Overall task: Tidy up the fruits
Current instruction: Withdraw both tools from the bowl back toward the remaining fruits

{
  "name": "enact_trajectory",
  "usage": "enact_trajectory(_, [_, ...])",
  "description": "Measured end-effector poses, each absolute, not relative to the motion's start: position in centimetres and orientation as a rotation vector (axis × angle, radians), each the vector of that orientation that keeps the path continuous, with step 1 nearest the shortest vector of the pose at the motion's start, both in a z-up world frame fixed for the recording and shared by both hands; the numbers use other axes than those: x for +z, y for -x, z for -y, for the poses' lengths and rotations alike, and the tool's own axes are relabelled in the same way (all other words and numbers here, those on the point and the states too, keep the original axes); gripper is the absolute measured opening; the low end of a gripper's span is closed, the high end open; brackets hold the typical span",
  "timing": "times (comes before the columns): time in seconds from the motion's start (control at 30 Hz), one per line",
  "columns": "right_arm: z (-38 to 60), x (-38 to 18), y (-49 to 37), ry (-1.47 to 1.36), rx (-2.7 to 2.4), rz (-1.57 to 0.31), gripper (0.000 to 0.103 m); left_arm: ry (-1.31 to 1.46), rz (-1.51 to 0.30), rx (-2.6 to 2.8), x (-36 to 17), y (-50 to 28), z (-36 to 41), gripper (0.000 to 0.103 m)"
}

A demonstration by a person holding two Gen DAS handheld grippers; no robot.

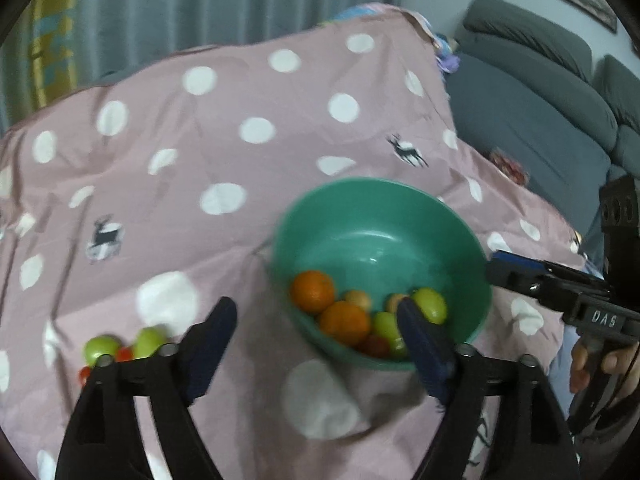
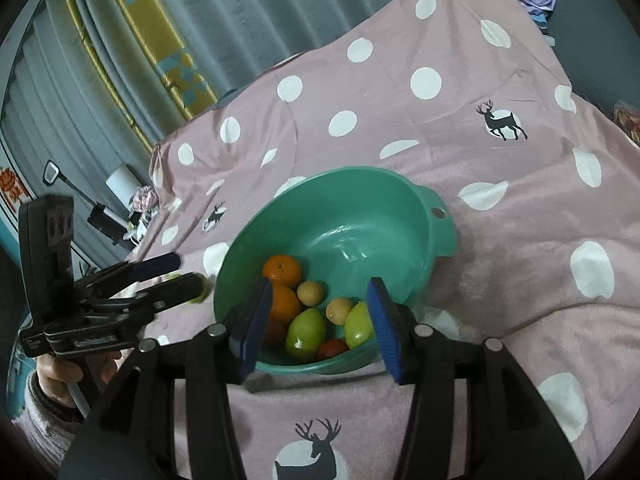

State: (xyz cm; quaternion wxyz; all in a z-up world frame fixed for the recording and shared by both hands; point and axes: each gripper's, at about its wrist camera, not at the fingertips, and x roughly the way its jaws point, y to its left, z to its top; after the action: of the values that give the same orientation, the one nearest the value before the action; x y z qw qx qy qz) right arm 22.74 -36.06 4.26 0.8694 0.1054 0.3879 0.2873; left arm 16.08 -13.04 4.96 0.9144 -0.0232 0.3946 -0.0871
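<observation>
Both empty, parted hand-held grippers (image 1: 316, 344) (image 2: 318, 332) flank the bowl (image 2: 360, 216), handle pointing upper right.

The cloth (image 2: 500, 208) is dusty pink with white dots and small dark deer. The bowl (image 2: 400, 200) is teal green. In it lie two oranges (image 2: 282, 270), yellow-green fruits (image 2: 306, 334), pale tan ones (image 2: 311, 293) and a red one (image 2: 333, 348). The curtain (image 2: 224, 8) is grey-blue with a yellow, teal-patterned band. The sofa (image 1: 532, 92) is grey. Gripper pads (image 2: 384, 328) are blue on black arms.
</observation>
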Motion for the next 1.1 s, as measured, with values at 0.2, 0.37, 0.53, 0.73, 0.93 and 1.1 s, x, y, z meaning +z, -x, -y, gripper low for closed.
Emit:
enact_trajectory(0.2, [35.7,5.0,-21.8,-0.228,0.631,-0.795,0.058,0.073,-0.780,-0.058,5.5,-12.8,8.4,0.084])
enact_trajectory(0.37, [34.3,5.8,-21.0,-0.188,0.704,-0.788,0.062,0.109,-0.800,0.028,4.4,-9.7,4.8,0.084])
enact_trajectory(0.53, [31.5,6.2,-19.8,-0.127,0.809,-0.807,0.064,0.175,-0.822,0.102,3.1,-7.1,1.8,0.084])
enact_trajectory(0.73, [27.0,5.8,-18.3,-0.033,0.920,-0.851,0.064,0.255,-0.830,0.167,1.6,-4.7,-1.1,0.084])
enact_trajectory(0.93, [22.6,4.0,-16.7,0.025,0.997,-0.925,0.064,0.324,-0.829,0.182,0.2,-3.6,-2.9,0.084])
enact_trajectory(1.1, [19.8,2.4,-16.4,0.055,0.996,-0.989,0.064,0.343,-0.830,0.171,-0.6,-3.3,-3.5,0.084])
